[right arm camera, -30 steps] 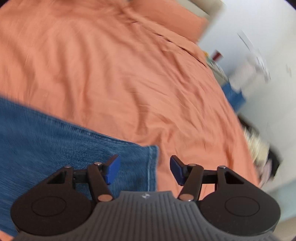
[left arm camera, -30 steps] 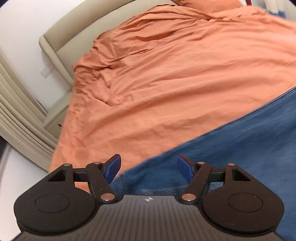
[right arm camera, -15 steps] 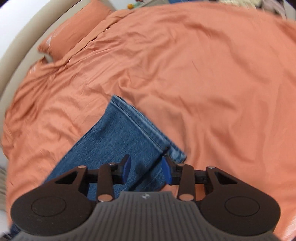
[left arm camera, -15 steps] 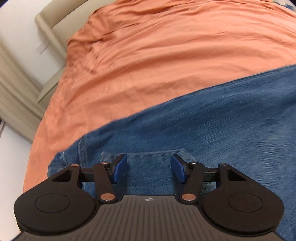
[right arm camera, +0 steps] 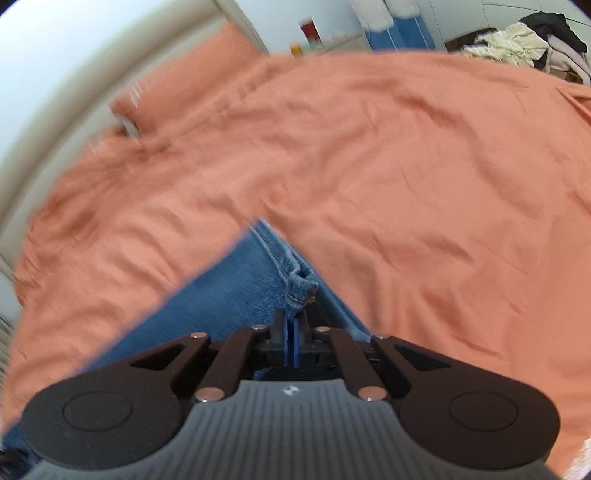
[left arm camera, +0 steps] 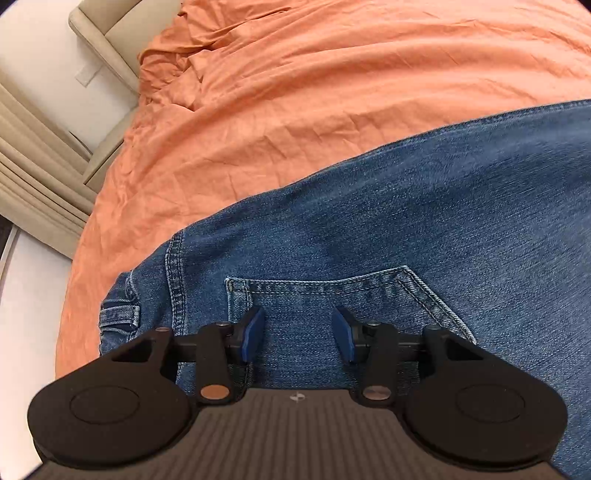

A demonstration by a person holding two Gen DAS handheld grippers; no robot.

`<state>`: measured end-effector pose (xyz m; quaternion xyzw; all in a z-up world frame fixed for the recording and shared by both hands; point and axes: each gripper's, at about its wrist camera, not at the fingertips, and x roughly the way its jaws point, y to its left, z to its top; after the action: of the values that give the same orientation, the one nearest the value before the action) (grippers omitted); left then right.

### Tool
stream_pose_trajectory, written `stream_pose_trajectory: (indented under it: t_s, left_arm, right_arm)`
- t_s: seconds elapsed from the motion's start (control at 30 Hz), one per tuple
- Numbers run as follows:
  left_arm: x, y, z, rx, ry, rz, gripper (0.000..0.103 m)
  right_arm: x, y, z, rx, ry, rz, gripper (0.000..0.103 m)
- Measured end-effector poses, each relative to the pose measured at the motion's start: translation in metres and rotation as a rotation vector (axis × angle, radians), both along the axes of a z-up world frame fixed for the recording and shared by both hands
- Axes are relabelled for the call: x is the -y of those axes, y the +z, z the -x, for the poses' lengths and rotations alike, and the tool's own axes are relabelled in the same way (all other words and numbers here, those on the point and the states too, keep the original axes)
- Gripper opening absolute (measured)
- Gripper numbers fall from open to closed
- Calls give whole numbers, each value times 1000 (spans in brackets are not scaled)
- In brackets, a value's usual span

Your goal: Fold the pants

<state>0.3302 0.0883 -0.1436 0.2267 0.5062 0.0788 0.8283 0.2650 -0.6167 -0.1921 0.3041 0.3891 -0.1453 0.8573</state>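
Orange-sheeted bed [left arm camera: 332, 92], beige headboard [left arm camera: 107, 26], white wall [left arm camera: 40, 55]

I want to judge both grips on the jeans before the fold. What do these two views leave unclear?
- Left wrist view: whether the left gripper, its jaws closing over the back pocket, has any denim yet; its body hides the cloth below.
- Right wrist view: how much hem the shut right gripper pinches; its linkage covers it, and blur softens the jeans.
- Both views: the jeans run off the frame.

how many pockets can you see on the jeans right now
1. A back pocket shows in the left wrist view, right under the left gripper. Others may be hidden beneath the gripper or out of frame.
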Motion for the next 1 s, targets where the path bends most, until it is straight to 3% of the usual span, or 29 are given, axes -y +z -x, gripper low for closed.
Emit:
stream_pose_trajectory:
  t_s: [0.1,0.2,0.27,0.3,0.33,0.43,0.57,0.8,0.87,1.0]
  left_arm:
    - [4,2,2,-4,-22,-24,52]
    - [6,13,7,21,-48,-1,52]
    - [9,26,11,50,-57,49,52]
    - [12,31,12,60,-70,74,52]
    - [18,38,13,67,-95,102,52]
    - [42,50,14,94,-163,169,52]
    - [86,54,9,121,-272,271,49]
    - [147,30,-19,131,-371,404,44]
    - [159,15,-32,98,-383,438,39]
    - [180,-16,-51,56,-415,408,35]
  right_arm:
    - [7,-25,-3,-31,-18,-44,0]
    - [5,-23,-6,-47,0,-22,0]
    - [-5,-7,-7,-46,45,68,7]
    - [-15,2,-10,-50,69,133,20]
    - [-25,12,-10,-45,101,202,24]
    - [-62,36,-14,8,198,332,26]
    - [-126,45,-45,87,367,321,25]
    - [-253,28,-115,146,611,351,25]
    - [-280,17,-136,123,663,358,25]
    - [-318,-19,-172,-8,740,406,24]
